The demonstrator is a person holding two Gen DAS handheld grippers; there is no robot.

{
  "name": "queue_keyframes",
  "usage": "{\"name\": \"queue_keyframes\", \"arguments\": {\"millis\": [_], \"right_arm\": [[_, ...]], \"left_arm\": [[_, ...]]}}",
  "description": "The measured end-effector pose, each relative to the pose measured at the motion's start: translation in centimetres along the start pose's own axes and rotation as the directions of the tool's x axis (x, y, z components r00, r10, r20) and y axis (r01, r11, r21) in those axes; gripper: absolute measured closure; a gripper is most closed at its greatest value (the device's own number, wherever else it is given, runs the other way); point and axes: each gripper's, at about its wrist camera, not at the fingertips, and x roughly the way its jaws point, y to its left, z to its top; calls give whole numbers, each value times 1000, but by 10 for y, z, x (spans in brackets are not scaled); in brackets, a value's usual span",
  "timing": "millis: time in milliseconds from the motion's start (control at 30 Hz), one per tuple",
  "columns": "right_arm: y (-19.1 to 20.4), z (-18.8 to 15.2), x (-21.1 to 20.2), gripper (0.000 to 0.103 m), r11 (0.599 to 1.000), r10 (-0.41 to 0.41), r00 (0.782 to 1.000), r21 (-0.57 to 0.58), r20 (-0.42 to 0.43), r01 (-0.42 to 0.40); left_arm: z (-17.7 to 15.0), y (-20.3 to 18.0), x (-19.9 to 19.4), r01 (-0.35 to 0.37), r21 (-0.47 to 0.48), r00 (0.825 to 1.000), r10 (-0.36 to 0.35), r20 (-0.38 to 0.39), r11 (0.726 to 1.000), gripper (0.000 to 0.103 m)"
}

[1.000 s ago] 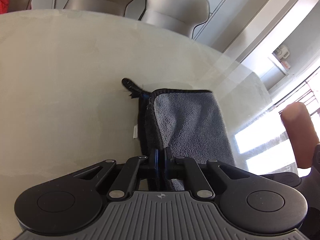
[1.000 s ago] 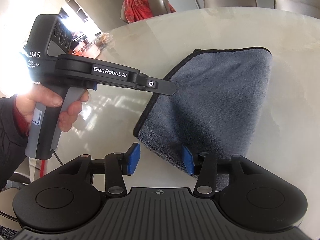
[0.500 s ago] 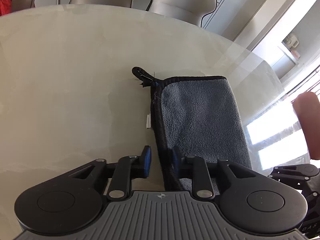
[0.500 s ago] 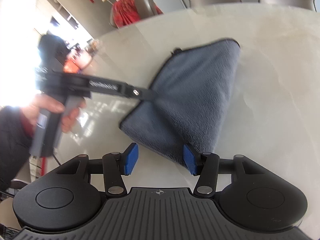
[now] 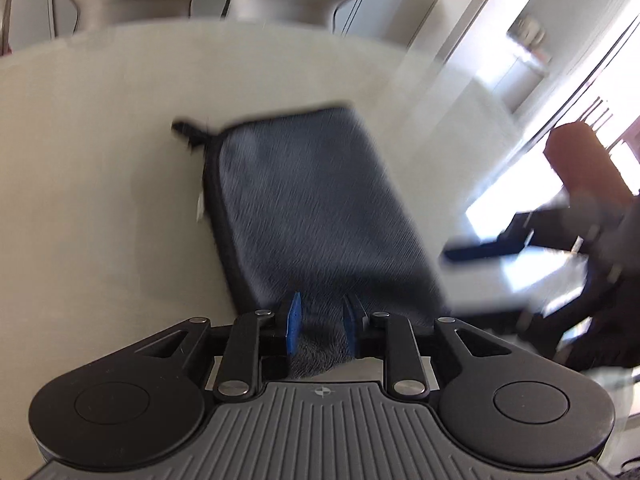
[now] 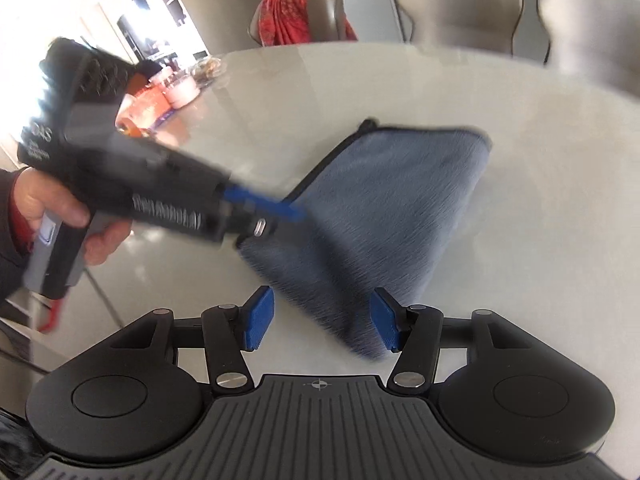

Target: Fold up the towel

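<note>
A grey-blue towel (image 5: 312, 208) with a black hem lies folded on the pale table (image 5: 100, 160), its hang loop at the far left corner. My left gripper (image 5: 322, 312) stands over the towel's near edge, open, with the cloth showing between the blue pads, which do not press on it. In the right wrist view the towel (image 6: 380, 208) tapers toward my right gripper (image 6: 320, 316). Its jaws are opening, and the towel's near corner lies between them, loose, close to the right pad. A hand holds the blurred left gripper (image 6: 280, 212) at the towel's left edge.
Grey chairs (image 6: 460, 4) stand behind the round table's (image 6: 540, 160) far edge, one draped with a red cloth (image 6: 292, 20). Small pink and orange containers (image 6: 176, 88) sit at the table's left. The right gripper (image 5: 480, 252) shows blurred to the right of the towel, before bright windows.
The left gripper has let go of the towel's hem, its jaws now apart, and has shifted right over the cloth. The right gripper's jaws have widened a little. The towel lies flat.
</note>
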Motion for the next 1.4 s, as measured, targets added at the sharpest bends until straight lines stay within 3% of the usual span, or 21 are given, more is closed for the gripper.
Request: {"name": "queue_keyframes", "arguments": {"millis": [100, 300, 367, 500, 667, 800, 1033, 1133, 1233, 1300, 1400], "right_arm": [[-11, 9, -2, 48, 1000, -3, 999, 7, 32, 3], [-22, 33, 35, 48, 991, 132, 991, -35, -8, -132], [-32, 39, 49, 49, 994, 92, 995, -60, -43, -95], [-59, 47, 50, 62, 996, 81, 996, -21, -38, -81], [-63, 58, 51, 56, 993, -105, 994, -62, -27, 103], [-65, 66, 43, 54, 999, 25, 998, -40, 51, -22], [-77, 77, 74, 49, 988, -136, 991, -74, -17, 135], [-72, 80, 58, 49, 992, -109, 993, -57, 54, 113], [-57, 79, 47, 49, 994, 43, 995, -104, 87, -34], [-49, 77, 52, 49, 990, 75, 995, -128, 62, -66], [-53, 75, 75, 50, 992, -10, 1000, -128, 3, 10]], "left_arm": [[-5, 0, -2, 13, 3, 1000, -13, -3, 1000, 80], [-12, 2, -7, 19, -10, 1000, -19, 12, 1000, 80], [-12, 4, -7, 22, -16, 1000, -22, 17, 1000, 80], [-12, 5, -4, 27, -23, 999, -27, 24, 999, 80], [-11, 3, -3, 20, -12, 1000, -19, 24, 1000, 80], [-9, 1, -3, 14, 3, 1000, -14, 21, 1000, 80], [-9, 2, -5, 16, 3, 1000, -16, 20, 1000, 80], [-9, 2, -5, 15, 6, 1000, -15, 19, 1000, 80], [-9, 2, -7, 19, 3, 1000, -19, 20, 1000, 80], [-9, 2, -8, 22, 2, 1000, -22, 21, 1000, 80], [-10, 2, -10, 25, 0, 999, -25, 23, 1000, 80]]}}
